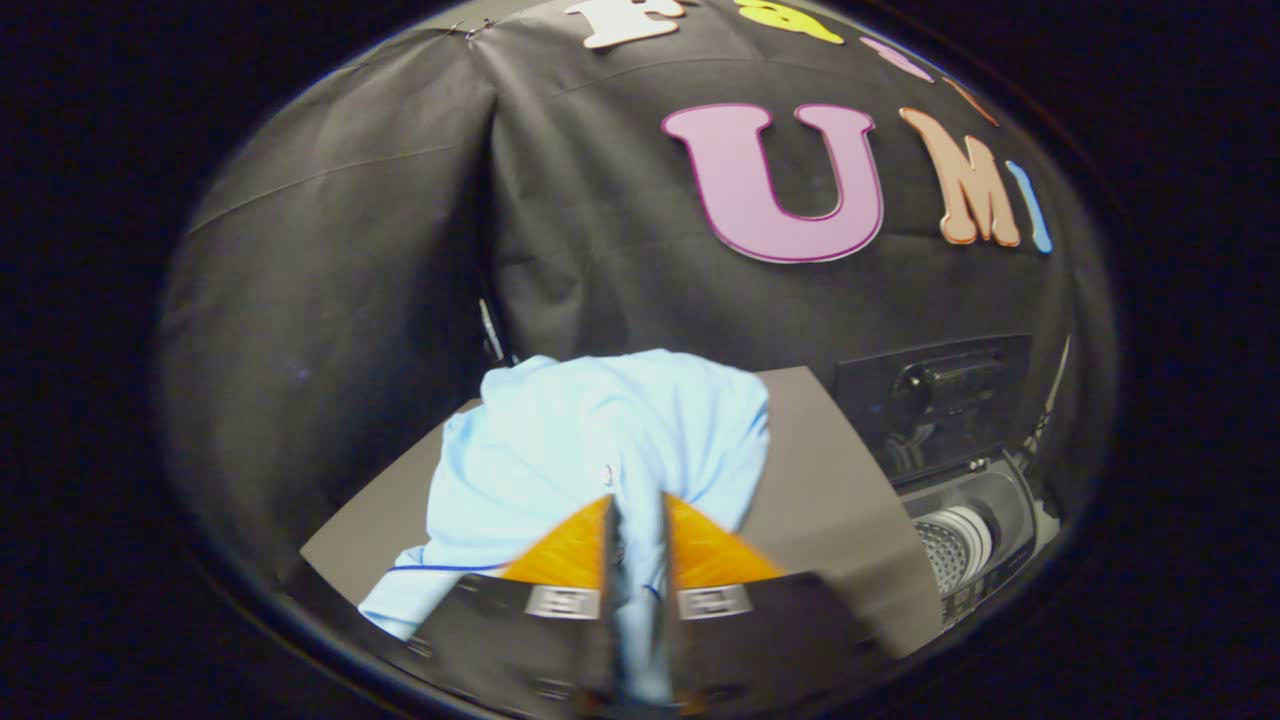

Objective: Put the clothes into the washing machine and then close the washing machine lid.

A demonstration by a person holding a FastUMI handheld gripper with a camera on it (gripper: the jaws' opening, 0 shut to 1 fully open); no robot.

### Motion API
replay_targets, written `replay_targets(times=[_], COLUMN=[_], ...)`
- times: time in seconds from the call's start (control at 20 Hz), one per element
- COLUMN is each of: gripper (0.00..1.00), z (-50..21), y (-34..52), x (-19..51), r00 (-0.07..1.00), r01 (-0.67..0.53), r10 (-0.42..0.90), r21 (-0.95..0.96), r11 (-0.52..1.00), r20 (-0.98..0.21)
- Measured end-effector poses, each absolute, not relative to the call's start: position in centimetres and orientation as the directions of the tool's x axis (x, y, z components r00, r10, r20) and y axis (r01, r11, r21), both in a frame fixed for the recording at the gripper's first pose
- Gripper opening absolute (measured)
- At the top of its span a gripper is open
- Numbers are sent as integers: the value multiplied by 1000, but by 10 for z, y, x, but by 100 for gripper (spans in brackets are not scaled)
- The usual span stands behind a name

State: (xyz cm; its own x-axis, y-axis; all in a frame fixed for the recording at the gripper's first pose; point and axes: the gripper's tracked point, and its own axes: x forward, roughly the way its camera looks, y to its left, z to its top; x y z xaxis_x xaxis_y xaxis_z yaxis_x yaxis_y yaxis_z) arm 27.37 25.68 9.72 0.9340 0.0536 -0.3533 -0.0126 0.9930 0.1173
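Fingers of the gripper (637,510) pinch a fold of the light-blue garment (600,440), bunched on the grey table (830,480); the open washing machine (965,540) waits at three o'clock.

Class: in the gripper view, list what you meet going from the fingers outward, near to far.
Gripper, fingers shut on the light blue garment → grey table → black cloth wall.
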Motion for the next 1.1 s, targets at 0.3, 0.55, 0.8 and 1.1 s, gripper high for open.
replay_targets(times=[0.3,0.55,0.8,1.1], gripper=[11,11,11,11], z=[96,102,106,102], y=[259,256,244,236], x=[271,261,252,249], r00=[929,936,946,945], r01=[0,-15,19,24], r10=[18,12,-23,-26], r21=[50,-4,-17,-8], r11=[999,1000,1000,1000], r20=[-369,-351,-322,-327])
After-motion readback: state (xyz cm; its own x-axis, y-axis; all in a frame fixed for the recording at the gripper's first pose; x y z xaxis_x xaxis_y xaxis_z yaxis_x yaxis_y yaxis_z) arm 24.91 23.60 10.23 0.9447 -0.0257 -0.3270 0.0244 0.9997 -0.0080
